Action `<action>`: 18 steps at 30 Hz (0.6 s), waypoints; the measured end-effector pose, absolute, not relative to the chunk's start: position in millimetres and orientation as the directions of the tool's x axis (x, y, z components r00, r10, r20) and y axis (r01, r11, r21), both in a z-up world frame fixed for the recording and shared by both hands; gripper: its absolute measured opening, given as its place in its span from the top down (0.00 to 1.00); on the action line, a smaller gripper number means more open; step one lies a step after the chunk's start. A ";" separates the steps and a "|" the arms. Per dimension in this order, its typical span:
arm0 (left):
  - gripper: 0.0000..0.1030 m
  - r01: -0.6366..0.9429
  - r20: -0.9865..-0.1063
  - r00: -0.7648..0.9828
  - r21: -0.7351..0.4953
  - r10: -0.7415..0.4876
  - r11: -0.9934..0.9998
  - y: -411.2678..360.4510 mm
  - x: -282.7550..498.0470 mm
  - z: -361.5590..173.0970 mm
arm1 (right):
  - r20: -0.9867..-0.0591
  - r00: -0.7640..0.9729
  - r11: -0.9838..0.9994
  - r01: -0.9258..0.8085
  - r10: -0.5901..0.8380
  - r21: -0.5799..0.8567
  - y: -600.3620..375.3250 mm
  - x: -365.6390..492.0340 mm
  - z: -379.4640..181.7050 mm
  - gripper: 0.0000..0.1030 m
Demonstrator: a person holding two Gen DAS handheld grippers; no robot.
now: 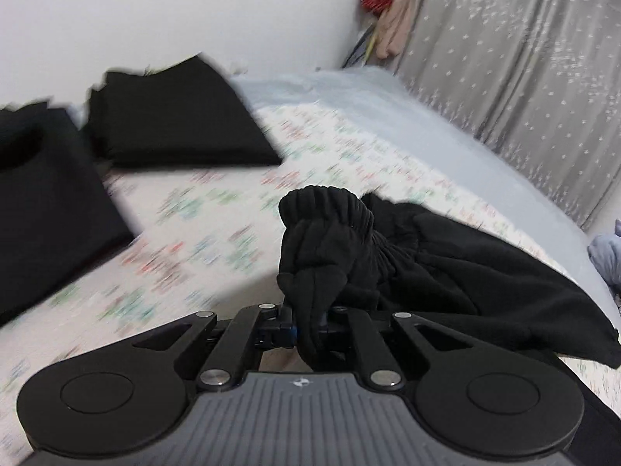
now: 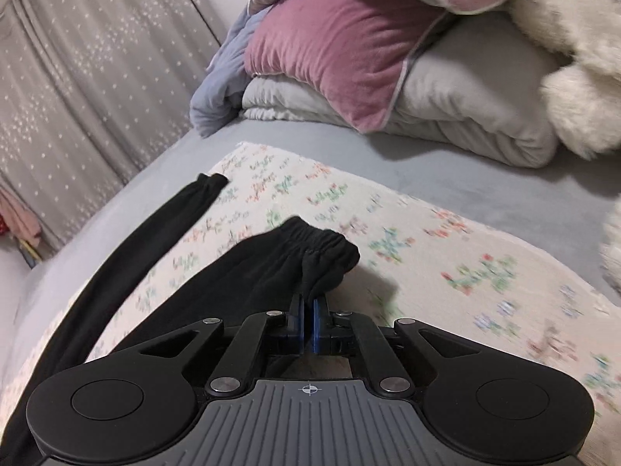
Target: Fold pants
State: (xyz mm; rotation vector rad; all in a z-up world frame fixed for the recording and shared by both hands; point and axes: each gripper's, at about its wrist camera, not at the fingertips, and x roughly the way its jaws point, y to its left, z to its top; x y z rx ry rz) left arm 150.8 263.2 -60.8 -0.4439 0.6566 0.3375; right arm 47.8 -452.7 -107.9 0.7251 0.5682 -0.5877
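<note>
so i've got both grippers on the black pants [image 1: 446, 256] right now, on the bed with the floral sheet [image 1: 202, 240], and i'll place everything from that sheet. my left gripper [image 1: 306, 318] is clamped down on a thick bunched wad of the elastic waistband, the fabric fills the whole gap between the jaws and puffs up above them, over the middle of the sheet. the rest of the pants trail off to the right of it across the sheet's edge. my right gripper [image 2: 309, 310] has its blue pads nearly touching, pinching just a thin fold at the gathered waistband end [image 2: 322, 248], which sits on the sheet. one black leg [image 2: 128, 244] runs off the sheet's left side onto the grey bed cover [image 2: 485, 171].

no real containers here, closest thing is the piles: two folded black garments [image 1: 174, 116] stacked at the far left of the sheet by the white wall, and past the sheet's far edge in the right view a heap of grey bedding [image 2: 473, 101] with a pink pillow [image 2: 341, 50] on it and something white and fluffy [image 2: 574, 39] beside. grey starry curtain [image 1: 512, 58] behind the bed
</note>
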 end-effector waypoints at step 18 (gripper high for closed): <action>0.06 -0.378 -0.695 0.714 -0.284 0.082 0.881 260.5 221.9 -43.5 | -0.650 0.660 0.720 0.650 -0.377 0.242 -460.4 86.1 -106.6 0.30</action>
